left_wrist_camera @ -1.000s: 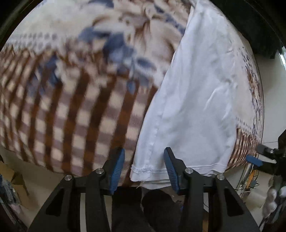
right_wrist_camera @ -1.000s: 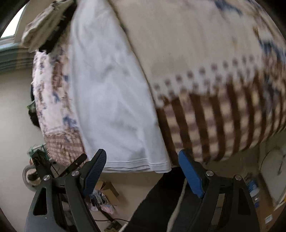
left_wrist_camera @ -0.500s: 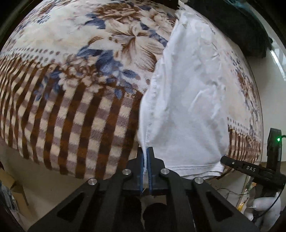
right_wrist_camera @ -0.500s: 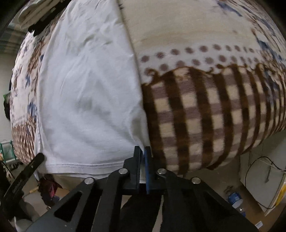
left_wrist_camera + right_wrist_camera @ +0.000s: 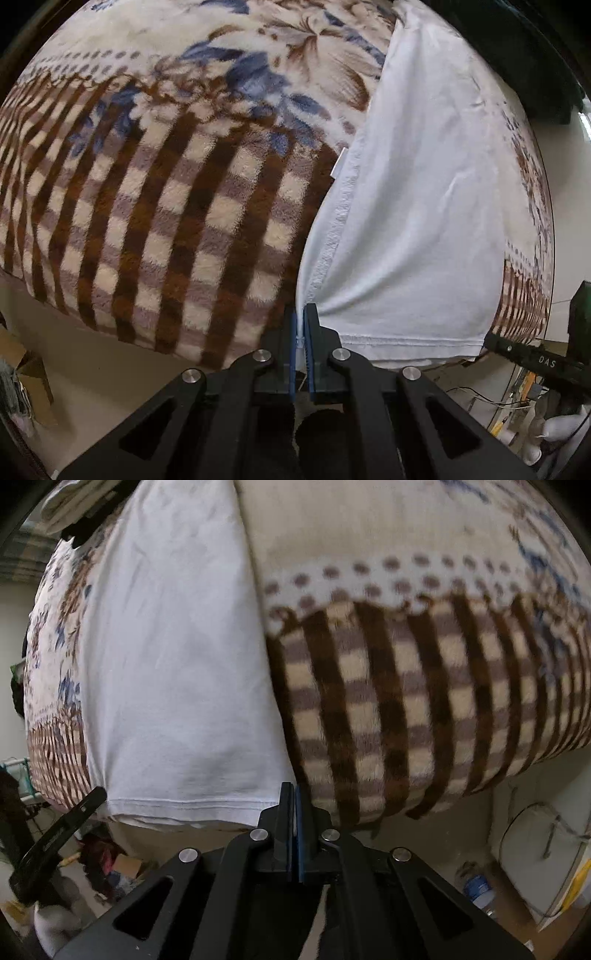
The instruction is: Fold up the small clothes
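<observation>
A white garment (image 5: 413,221) lies flat on a fleece blanket (image 5: 184,192) patterned with flowers and brown checks, its hem at the near edge of the bed. My left gripper (image 5: 303,313) points steeply down and is shut on the hem's left corner, and the cloth puckers into the jaws. In the right wrist view the same white garment (image 5: 173,664) fills the left half. There my right gripper (image 5: 294,789) is shut on the hem's right corner, beside the checked blanket (image 5: 406,709). Each view shows the other gripper's black finger at the far hem corner.
The blanket's edge drops to the floor just below the hem. A cardboard box (image 5: 29,376) stands on the floor at left. A water bottle (image 5: 476,886) and cables lie on the floor at right. A folded cloth pile (image 5: 66,498) sits at the bed's far end.
Both grippers were open a second ago, short of the hem. Each then moved onto its hem corner and shut on it. Since then the left has pulled its corner tight.
</observation>
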### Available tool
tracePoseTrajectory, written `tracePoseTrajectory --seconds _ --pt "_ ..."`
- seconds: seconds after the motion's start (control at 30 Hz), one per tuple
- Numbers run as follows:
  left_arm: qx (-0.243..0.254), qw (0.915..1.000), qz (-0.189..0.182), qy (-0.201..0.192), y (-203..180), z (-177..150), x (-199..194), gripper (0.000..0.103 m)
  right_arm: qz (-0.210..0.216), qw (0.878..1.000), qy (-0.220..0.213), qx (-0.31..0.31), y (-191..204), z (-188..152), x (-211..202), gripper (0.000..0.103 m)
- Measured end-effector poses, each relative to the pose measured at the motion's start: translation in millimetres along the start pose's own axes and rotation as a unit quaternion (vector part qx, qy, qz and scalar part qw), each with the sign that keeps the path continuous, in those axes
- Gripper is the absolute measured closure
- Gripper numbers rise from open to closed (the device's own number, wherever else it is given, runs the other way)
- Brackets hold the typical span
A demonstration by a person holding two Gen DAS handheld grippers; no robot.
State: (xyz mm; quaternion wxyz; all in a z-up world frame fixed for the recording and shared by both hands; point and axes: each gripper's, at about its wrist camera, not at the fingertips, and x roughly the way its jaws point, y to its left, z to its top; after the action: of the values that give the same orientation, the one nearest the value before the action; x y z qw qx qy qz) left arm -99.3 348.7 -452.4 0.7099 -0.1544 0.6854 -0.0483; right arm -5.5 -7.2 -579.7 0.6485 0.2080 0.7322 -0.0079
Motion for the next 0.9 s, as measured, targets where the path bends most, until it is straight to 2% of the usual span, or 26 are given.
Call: tracePoseTrajectory --seconds 0.1,0.13,0.17,0.2,0.23,0.27,0.3,0.37,0.5,0.57,0.6,0.63,0.67,0.7,0.73,0.83,0.87,0.9 --pt "-0.018 0.9993 -0.033 0.003 7 3 -14 0.098 0.03 0.999 0.022 0.028 -13 2 3 0.1" --pt "-0.027 0.9987 -0.044 0.0 9 3 -19 0.096 0.058 0.997 0.026 0.042 -19 2 0 0.1" --pt "-0.037 0.9979 -0.053 -0.005 13 3 -24 0.084 0.075 0.995 0.029 0.05 -24 4 -3 0.096" --pt "-0.042 0.9971 -0.062 -0.008 17 3 -27 0.057 0.08 0.995 0.029 0.058 -29 5 -6 0.078" --pt "-0.051 0.9956 -0.077 -0.009 22 3 -26 0.042 0.085 0.994 0.025 0.063 -33 6 -10 0.065" --pt "-0.058 0.9947 -0.084 -0.008 27 5 -25 0.026 0.1 0.993 0.019 0.064 -36 7 -14 0.043" --pt "-0.069 0.993 -0.095 -0.007 33 6 -21 0.026 0.108 0.992 0.015 0.065 -39 9 -15 0.035" --pt "-0.083 0.9887 -0.125 0.003 40 9 -9 0.026 0.12 0.991 0.018 0.061 -43 14 -13 0.035" --pt "-0.074 0.9886 -0.126 0.037 33 14 17 0.027 0.138 0.987 0.055 0.062 -42 26 12 0.035" --pt "-0.065 0.9893 -0.126 0.035 23 11 13 0.028 0.14 0.985 0.067 0.07 -41 23 30 0.035" --pt "-0.056 0.99 -0.126 0.031 16 9 11 0.03 0.154 0.982 0.071 0.081 -42 20 37 0.035" --pt "-0.043 0.991 -0.124 0.026 9 7 9 0.036 0.161 0.981 0.07 0.088 -41 19 40 0.035" --pt "-0.033 0.9924 -0.116 0.025 4 5 9 0.066 0.165 0.98 0.064 0.093 -42 18 41 0.035" --pt "-0.026 0.9938 -0.105 0.027 -1 3 10 0.092 0.171 0.979 0.059 0.096 -41 17 42 0.036" --pt "-0.025 0.9936 -0.107 0.027 -3 2 11 0.092 0.174 0.978 0.055 0.101 -42 16 43 0.038" --pt "-0.029 0.9944 -0.101 0.009 -5 -2 2 0.093 0.191 0.974 0.047 0.113 -53 12 42 0.066" --pt "-0.033 0.9942 -0.102 0.005 -9 -4 1 0.093 0.198 0.972 0.044 0.119 -57 9 40 0.083" --pt "-0.036 0.9941 -0.103 0.0 -8 -6 -3 0.093 0.206 0.97 0.042 0.125 -65 8 38 0.093"
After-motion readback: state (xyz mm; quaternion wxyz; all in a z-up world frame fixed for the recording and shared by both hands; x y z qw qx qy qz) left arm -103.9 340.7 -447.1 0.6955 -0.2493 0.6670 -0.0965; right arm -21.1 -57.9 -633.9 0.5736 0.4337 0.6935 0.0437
